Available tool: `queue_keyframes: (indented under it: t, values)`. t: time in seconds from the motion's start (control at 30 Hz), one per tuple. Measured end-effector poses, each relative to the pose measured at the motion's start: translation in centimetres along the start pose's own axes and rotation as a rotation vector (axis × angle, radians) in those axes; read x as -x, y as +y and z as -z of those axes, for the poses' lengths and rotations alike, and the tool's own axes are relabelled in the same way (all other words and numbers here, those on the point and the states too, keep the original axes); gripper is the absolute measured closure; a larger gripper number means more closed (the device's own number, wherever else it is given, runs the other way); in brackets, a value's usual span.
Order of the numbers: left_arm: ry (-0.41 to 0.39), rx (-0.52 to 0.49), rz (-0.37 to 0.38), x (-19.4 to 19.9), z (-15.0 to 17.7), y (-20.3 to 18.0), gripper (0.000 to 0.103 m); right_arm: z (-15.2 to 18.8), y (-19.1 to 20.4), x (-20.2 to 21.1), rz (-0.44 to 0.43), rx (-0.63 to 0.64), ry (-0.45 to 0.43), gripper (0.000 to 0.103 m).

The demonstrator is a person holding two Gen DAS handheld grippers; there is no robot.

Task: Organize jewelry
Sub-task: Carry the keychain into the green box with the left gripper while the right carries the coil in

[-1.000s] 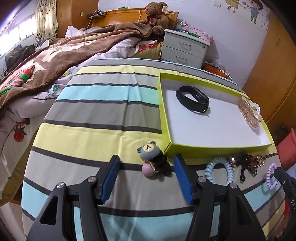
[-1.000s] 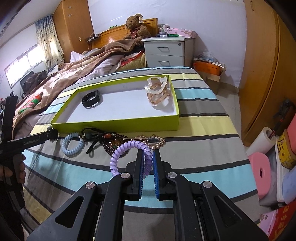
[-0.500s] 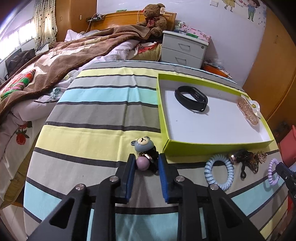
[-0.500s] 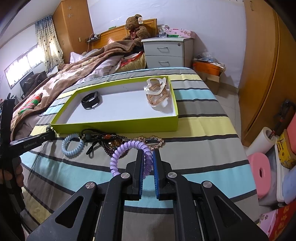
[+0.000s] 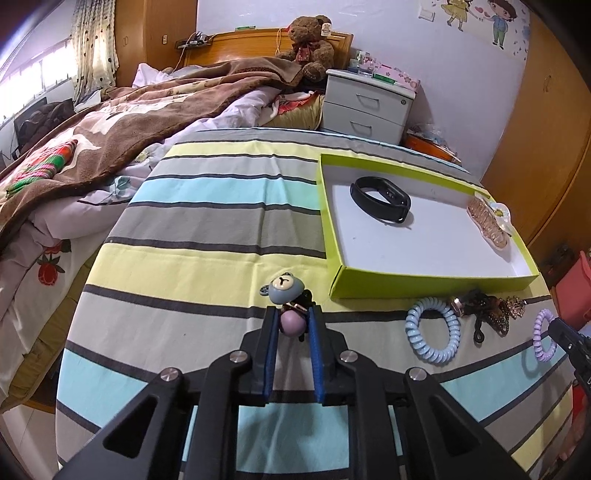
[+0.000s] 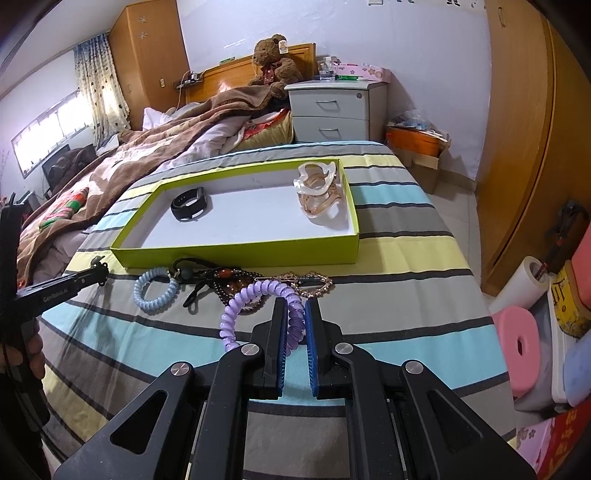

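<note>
Bear charm (image 5: pixel 286 291) pinched in left tool (image 5: pixel 292 321).

— What stands behind the striped bedspread (image 5: pixel 207 221)?
— A wooden headboard (image 6: pixel 236 74) with a brown teddy bear (image 6: pixel 273 61) on it, and a grey two-drawer nightstand (image 6: pixel 332 110) beside.
— And the walls?
— Pale lilac wall (image 6: pixel 424 55), tall wooden wardrobe (image 6: pixel 535 147) on the right, cartoon stickers (image 5: pixel 476 18) up high.
— Light?
— Daylight through a window with dotted curtains (image 5: pixel 92 48), probably the only source. The floor (image 6: pixel 454 206) looks tiled.
</note>
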State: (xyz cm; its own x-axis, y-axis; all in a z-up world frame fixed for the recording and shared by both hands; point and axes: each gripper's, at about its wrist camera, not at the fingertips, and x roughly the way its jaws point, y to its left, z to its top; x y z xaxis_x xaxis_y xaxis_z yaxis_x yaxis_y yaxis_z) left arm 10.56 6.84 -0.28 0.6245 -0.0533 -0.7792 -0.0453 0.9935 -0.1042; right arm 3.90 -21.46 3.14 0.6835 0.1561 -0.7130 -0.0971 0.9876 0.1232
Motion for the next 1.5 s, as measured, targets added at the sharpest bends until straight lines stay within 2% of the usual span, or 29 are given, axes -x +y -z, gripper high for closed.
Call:
queue_keyframes:
  t: [0.57, 0.93, 1.17, 1.5]
  values:
    - [-0.062, -0.01, 0.028, 3.2, -0.2, -0.1, 0.087, -0.9, 0.7, 1.3, -0.005, 0.013, -0.031, 0.093]
    - [-0.105, -0.041, 0.054, 4.9, -2.4, -1.5, 0.087, -5.0, 1.7, 1.8, -0.014, 0.05, -0.073, 0.093]
    - [-0.113, -0.057, 0.086, 4.8, -4.8, -2.8, 0.087, -8.5, 2.3, -0.1, -0.025, 0.069, -0.067, 0.093]
    - [-0.082, -0.063, 0.12, 2.4, -7.1, -4.6, 0.087, -12.2, 3.3, -5.4, -0.038, 0.097, -0.002, 0.093]
